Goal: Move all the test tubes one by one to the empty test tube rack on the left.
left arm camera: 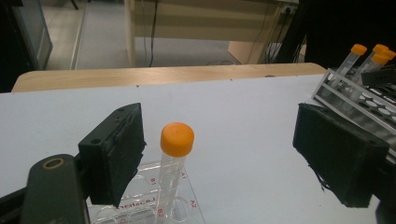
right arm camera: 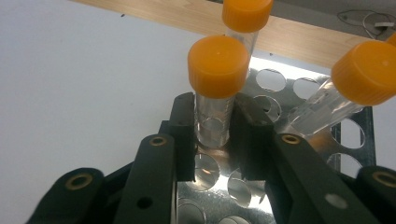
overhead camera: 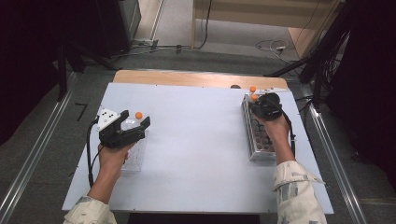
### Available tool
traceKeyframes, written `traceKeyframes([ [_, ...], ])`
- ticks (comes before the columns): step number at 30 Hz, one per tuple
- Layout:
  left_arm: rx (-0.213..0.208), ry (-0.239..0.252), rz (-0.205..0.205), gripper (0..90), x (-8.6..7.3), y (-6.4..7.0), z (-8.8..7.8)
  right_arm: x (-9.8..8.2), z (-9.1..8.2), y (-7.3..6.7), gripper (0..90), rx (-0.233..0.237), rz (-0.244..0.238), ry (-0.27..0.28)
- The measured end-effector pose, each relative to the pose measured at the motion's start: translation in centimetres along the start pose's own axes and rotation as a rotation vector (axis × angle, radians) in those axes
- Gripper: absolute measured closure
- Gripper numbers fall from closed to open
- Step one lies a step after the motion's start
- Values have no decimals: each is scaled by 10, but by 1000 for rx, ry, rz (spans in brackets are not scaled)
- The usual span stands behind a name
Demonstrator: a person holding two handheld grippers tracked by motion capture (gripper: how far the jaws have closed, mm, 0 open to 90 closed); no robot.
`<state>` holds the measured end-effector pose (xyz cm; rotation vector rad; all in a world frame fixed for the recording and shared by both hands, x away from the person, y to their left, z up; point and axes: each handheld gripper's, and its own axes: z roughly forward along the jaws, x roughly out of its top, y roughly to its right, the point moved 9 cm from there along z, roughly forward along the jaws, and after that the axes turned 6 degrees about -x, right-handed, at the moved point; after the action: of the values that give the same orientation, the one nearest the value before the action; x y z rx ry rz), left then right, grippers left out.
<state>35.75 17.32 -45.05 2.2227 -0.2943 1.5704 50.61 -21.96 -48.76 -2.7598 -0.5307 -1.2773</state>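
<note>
A clear tube with an orange cap (left arm camera: pixel 177 138) stands upright in a clear plastic rack (left arm camera: pixel 140 200) at the table's left. My left gripper (left arm camera: pixel 219 144) is open, its jaws wide on either side of that tube (overhead camera: pixel 138 115) without touching it. At the right, my right gripper (right arm camera: pixel 214 135) is shut on the clear body of another orange-capped tube (right arm camera: pixel 217 70), just below the cap, over a metal rack with round holes (right arm camera: pixel 280 84). In the high view the right gripper (overhead camera: pixel 256 103) sits at the far end of the metal rack (overhead camera: pixel 261 140).
Two more orange-capped tubes (right arm camera: pixel 246 14) (right arm camera: pixel 364 70) stand or lean in the metal rack close to the held one. The white table top (overhead camera: pixel 196 140) lies between the two racks, with a wooden strip (overhead camera: pixel 196 78) along its far edge. Cables trail on the floor behind.
</note>
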Motion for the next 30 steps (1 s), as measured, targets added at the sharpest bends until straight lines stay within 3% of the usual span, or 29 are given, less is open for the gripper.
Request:
traceKeyframes([
  [14,-4,3,0,169,0,1,-1,0,1,0,717,-14,-7,-4],
  [26,0,-1,7,156,0,0,-1,13,-17,2,722,-19,-4,77],
  [30,10,-7,28,107,-1,0,0,24,-30,2,721,-22,-8,115],
])
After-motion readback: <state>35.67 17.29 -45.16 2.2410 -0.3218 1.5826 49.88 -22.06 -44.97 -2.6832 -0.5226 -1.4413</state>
